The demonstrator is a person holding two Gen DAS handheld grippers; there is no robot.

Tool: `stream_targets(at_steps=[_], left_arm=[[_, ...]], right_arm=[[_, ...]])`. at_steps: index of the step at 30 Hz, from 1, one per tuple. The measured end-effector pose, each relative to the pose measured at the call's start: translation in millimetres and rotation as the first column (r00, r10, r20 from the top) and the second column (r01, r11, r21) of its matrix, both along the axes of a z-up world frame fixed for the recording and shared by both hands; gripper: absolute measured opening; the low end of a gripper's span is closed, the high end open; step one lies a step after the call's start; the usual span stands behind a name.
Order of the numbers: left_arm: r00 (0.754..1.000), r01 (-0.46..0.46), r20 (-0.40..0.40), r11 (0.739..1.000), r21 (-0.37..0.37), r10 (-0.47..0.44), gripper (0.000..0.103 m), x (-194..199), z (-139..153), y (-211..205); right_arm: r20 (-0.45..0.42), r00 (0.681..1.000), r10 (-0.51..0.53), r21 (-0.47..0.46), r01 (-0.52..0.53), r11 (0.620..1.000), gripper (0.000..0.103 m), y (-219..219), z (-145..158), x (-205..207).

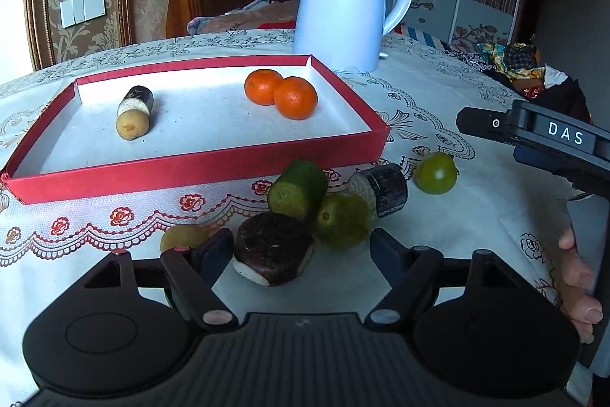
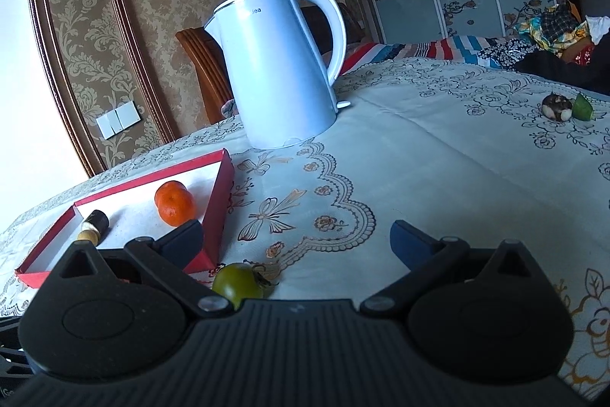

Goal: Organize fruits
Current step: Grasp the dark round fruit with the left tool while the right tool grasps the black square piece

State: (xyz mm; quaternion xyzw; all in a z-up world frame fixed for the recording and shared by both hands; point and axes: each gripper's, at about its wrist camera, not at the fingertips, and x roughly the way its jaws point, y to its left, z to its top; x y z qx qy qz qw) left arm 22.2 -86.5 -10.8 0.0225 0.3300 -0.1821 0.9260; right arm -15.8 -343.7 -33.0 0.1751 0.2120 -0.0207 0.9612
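yellow fruit (image 1: 183, 238) half behind left tongs (image 1: 301, 246), far pieces (image 2: 566, 107) too small to ID

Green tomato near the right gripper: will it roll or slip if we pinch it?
The green tomato looks round and sits alone on flat cloth, so a nudge probably rolls it. Its skin shows a glossy highlight, so likely slippery between the fingers. The right gripper is open wide enough to straddle it.

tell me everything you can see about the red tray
The red tray is a shallow rectangular box, seemingly cardboard, with red walls and a white floor. It lies flat on the patterned tablecloth, in front of the white kettle. Inside are two oranges touching each other and a dark-and-tan cylindrical piece lying apart.
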Motion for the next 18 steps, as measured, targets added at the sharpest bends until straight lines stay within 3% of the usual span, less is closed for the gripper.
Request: stream_targets(at_steps=[5,10,14,18], left_arm=[[1.000,0.026,0.016,0.999,0.027,-0.026,0.071,-5,-1,6],[0.999,-0.041,0.039,0.998,0.054,0.039,0.064,-1,-2,20],[0.998,-0.060,0.036,0.998,0.034,0.059,0.064,2,-1,28],[0.998,-0.043,0.055,0.995,0.091,0.039,0.064,2,-1,19]], right_arm=[[0.001,0.996,0.092,-0.079,-0.091,0.993,0.103,10,2,-8],[0.003,0.988,0.152,-0.167,-0.149,0.975,0.103,21,7,-23],[-0.039,0.973,0.228,-0.224,-0.230,0.947,0.103,35,7,-26],[-0.084,0.955,0.285,-0.315,-0.296,0.901,0.100,57,6,-25]])
